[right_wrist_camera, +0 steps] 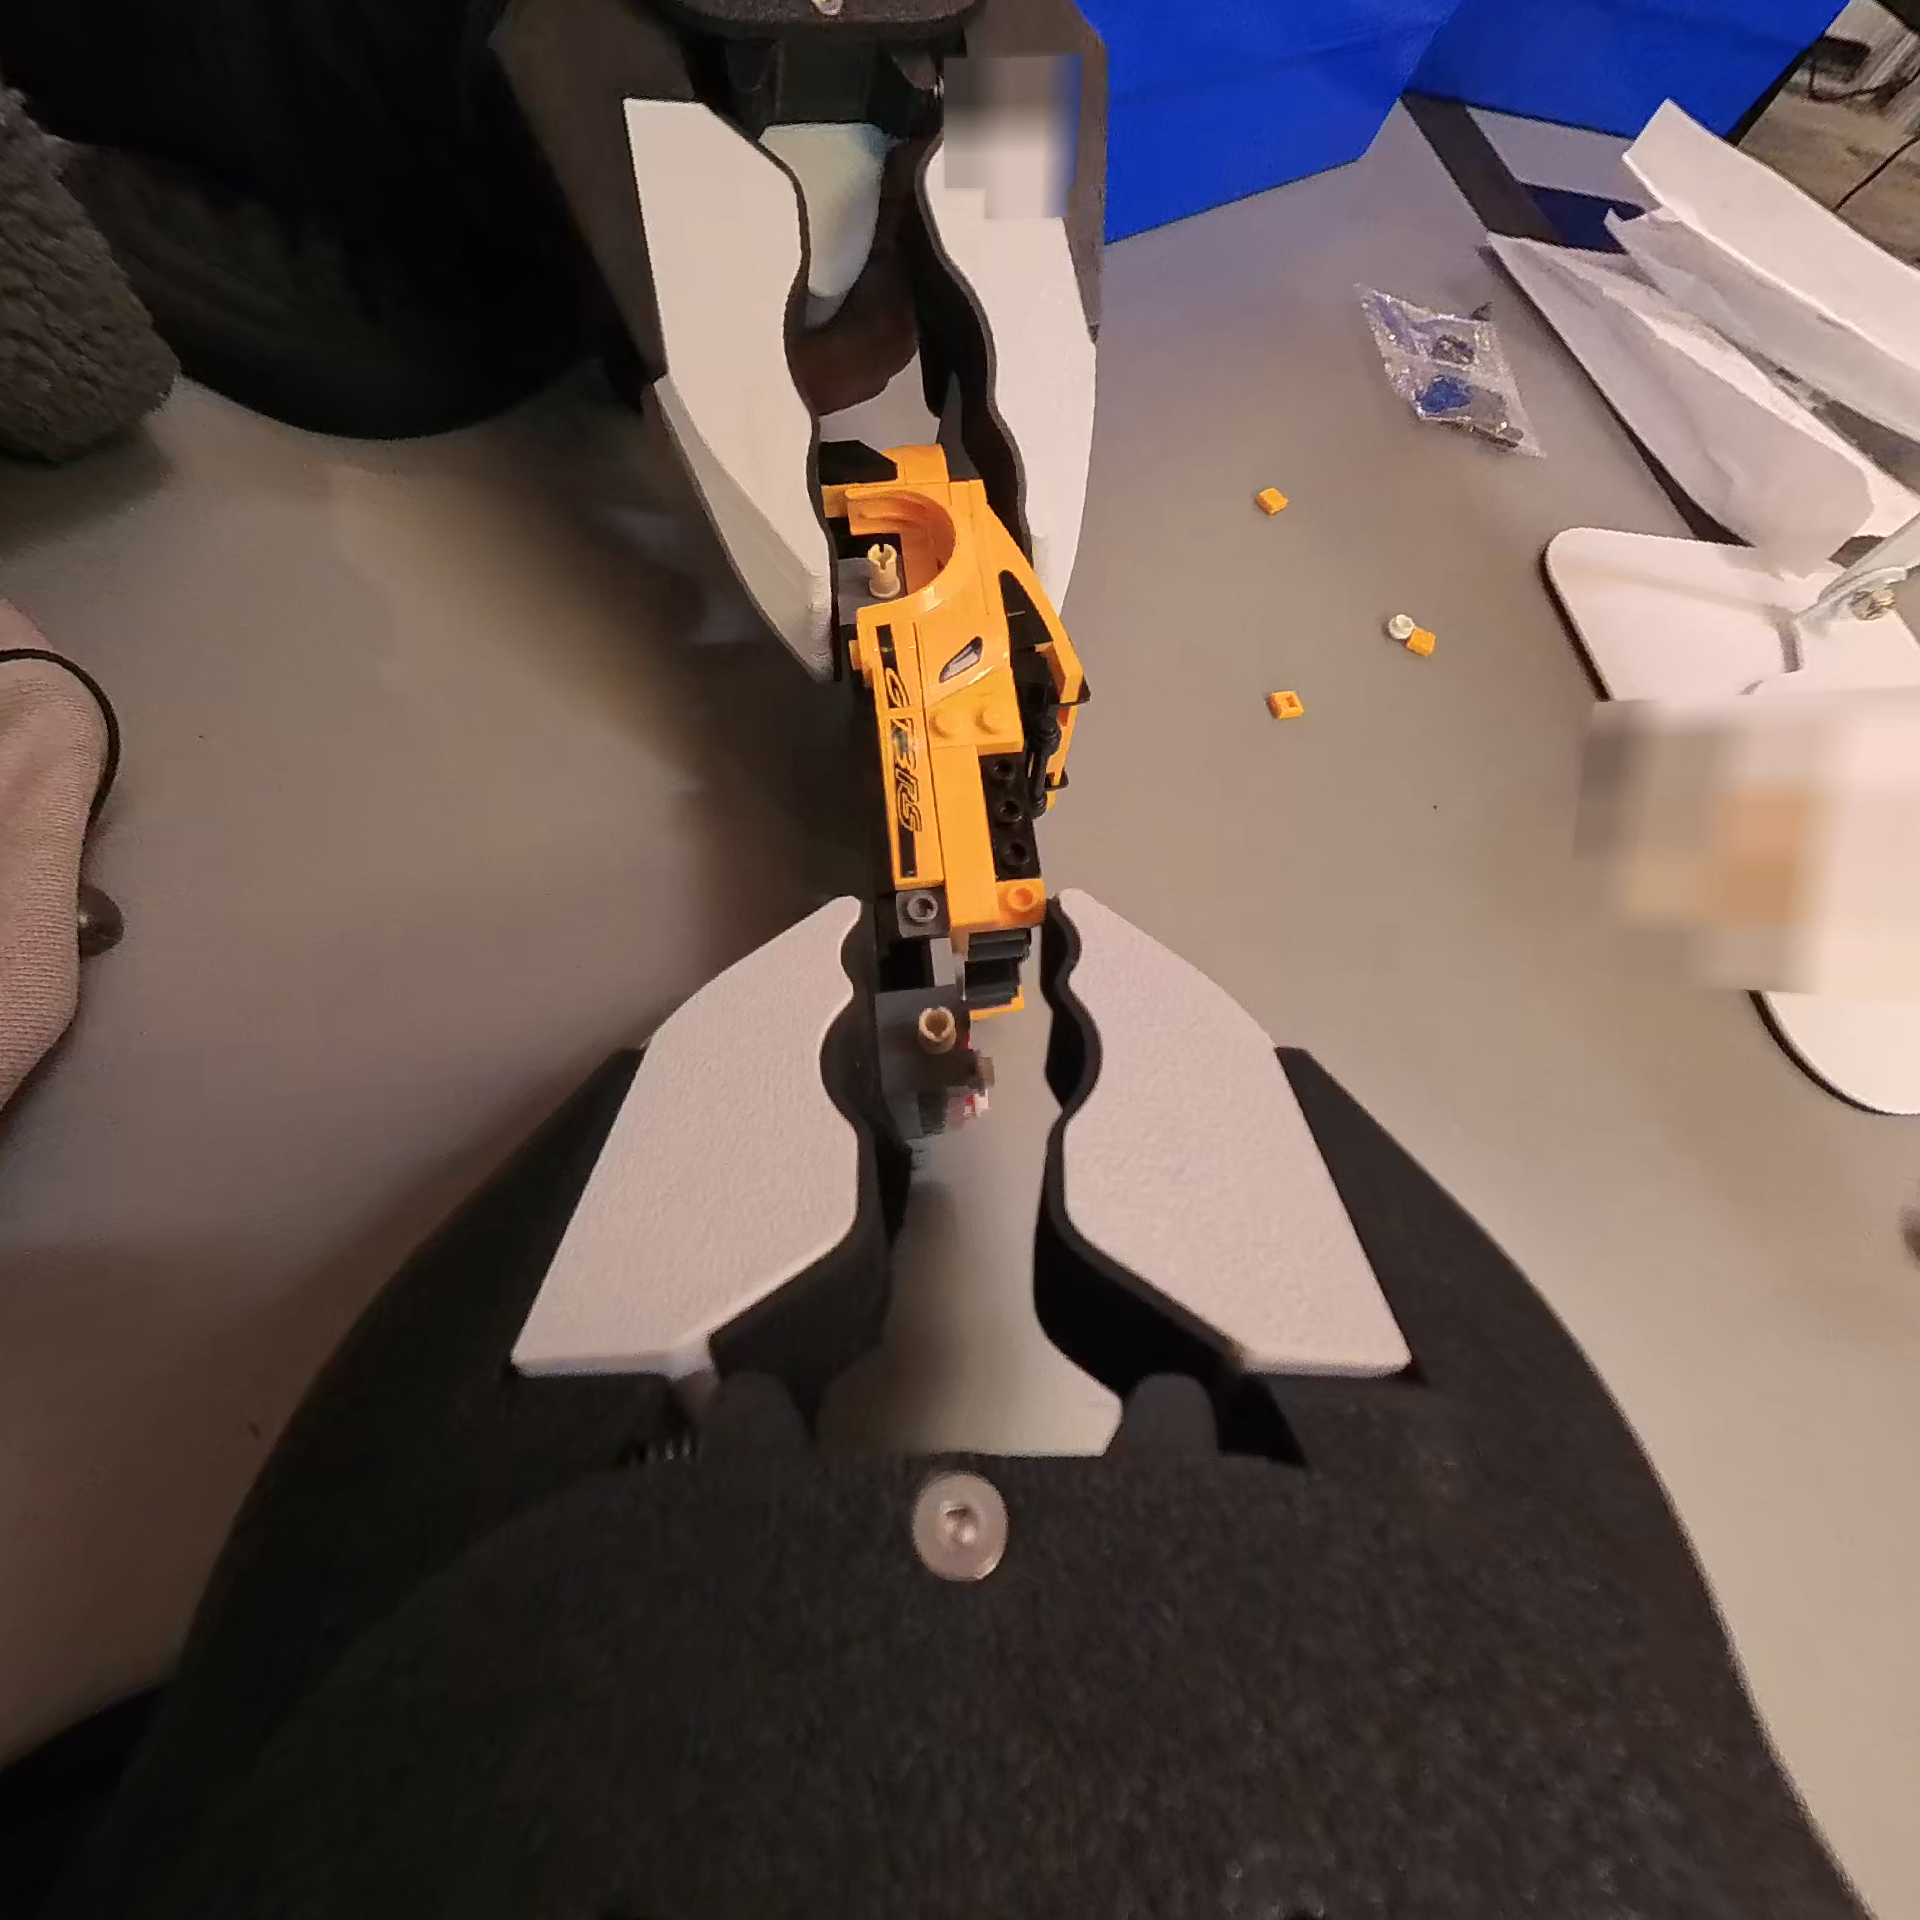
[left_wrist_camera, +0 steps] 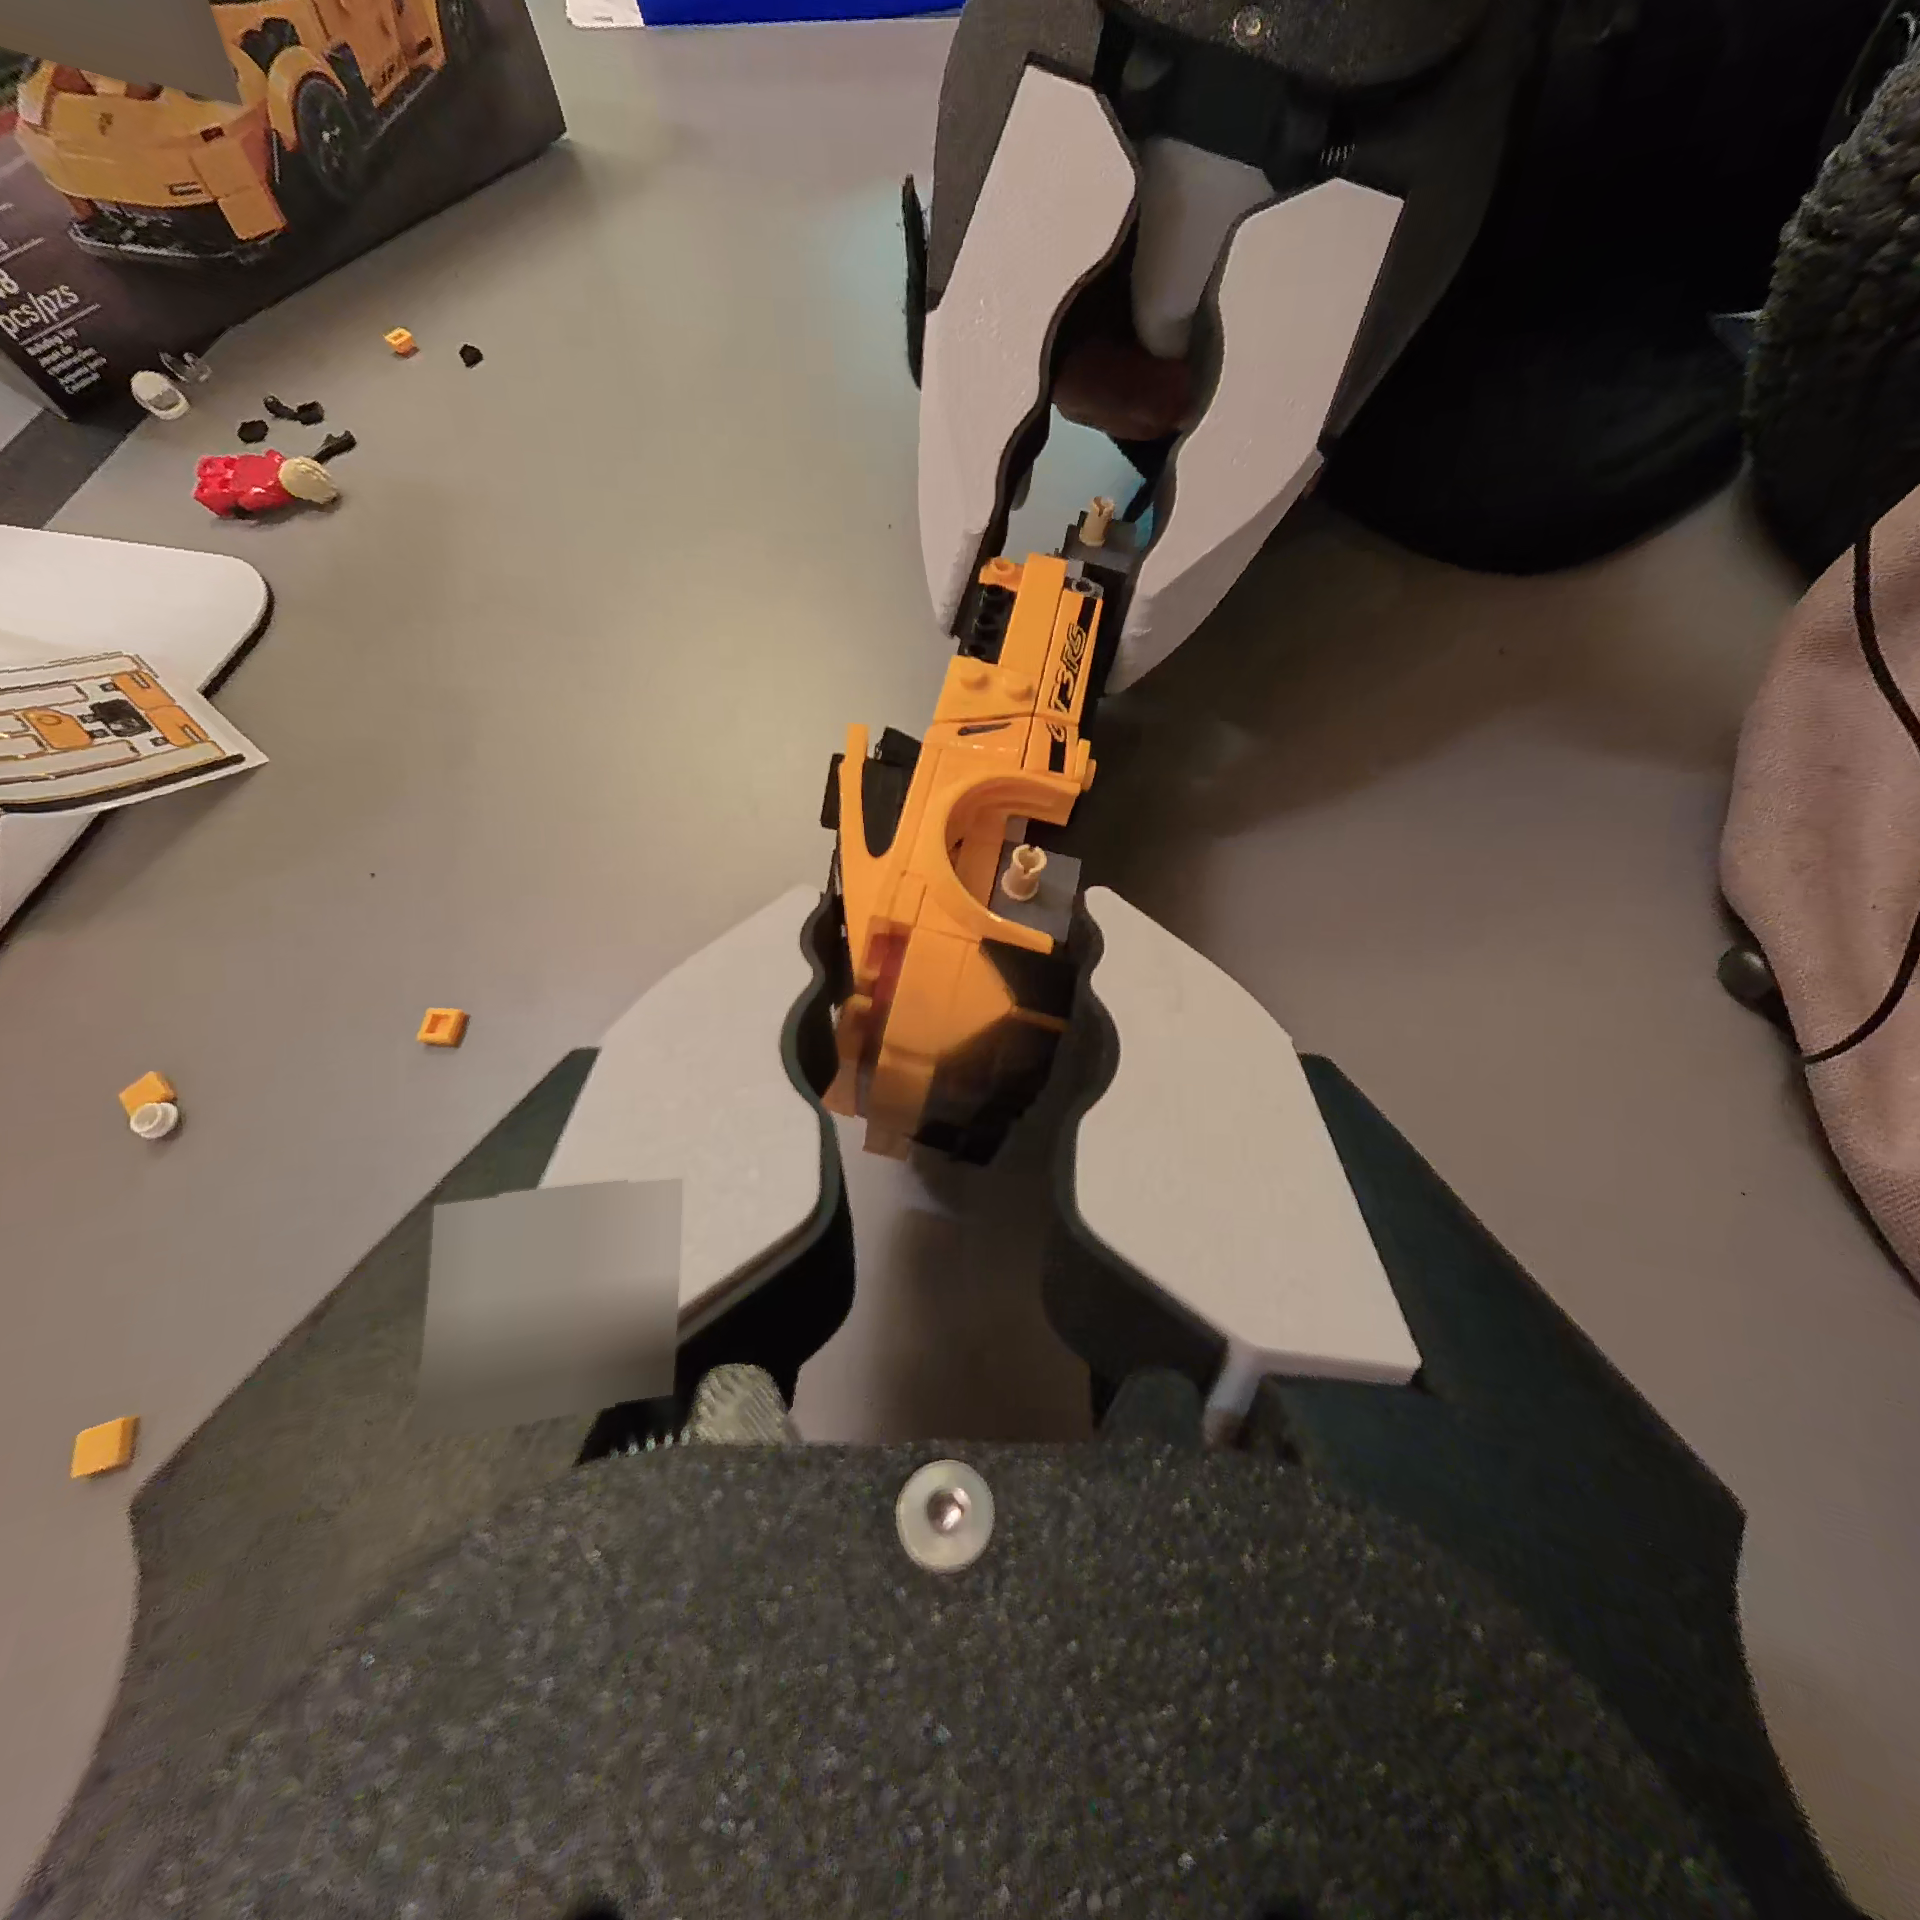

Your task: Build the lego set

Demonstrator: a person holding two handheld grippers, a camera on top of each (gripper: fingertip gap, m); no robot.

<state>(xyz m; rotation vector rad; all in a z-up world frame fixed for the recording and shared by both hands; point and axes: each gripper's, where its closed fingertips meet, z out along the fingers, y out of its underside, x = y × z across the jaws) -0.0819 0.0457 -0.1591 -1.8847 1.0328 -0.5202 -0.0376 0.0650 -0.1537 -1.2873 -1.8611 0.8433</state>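
A flat grey table [left_wrist_camera: 623, 582], dull and smooth, under warm light. Dark clothing and a pinkish-grey cloth [left_wrist_camera: 1829, 852] at one edge; something bright blue [right_wrist_camera: 1299, 114] at the far edge in the right wrist view.

One orange and black toy brick car [left_wrist_camera: 966, 862], half built, tipped on its side above the middle of the table. Writing on its side stripe, left unread here. Two tan pegs sticking out of it.

Left gripper [left_wrist_camera: 951, 935] clamped on one end of the car, both fingers pressed against the orange body. Right gripper [right_wrist_camera: 951, 935] clamped on the other end, on the black and grey part.

One toy box [left_wrist_camera: 208, 177] at the far left corner, with a picture of an orange car and some print on it. One sheet with drawings of orange parts [left_wrist_camera: 104, 727] near the left edge. One red brick lump [left_wrist_camera: 241, 484] close to the box, beside a few tiny black bits. Four small orange tiles [left_wrist_camera: 442, 1025] scattered in the left wrist view, three in the right wrist view. One clear bag of small parts [right_wrist_camera: 1449, 364] and some white paper bags [right_wrist_camera: 1745, 343] toward the far right corner.
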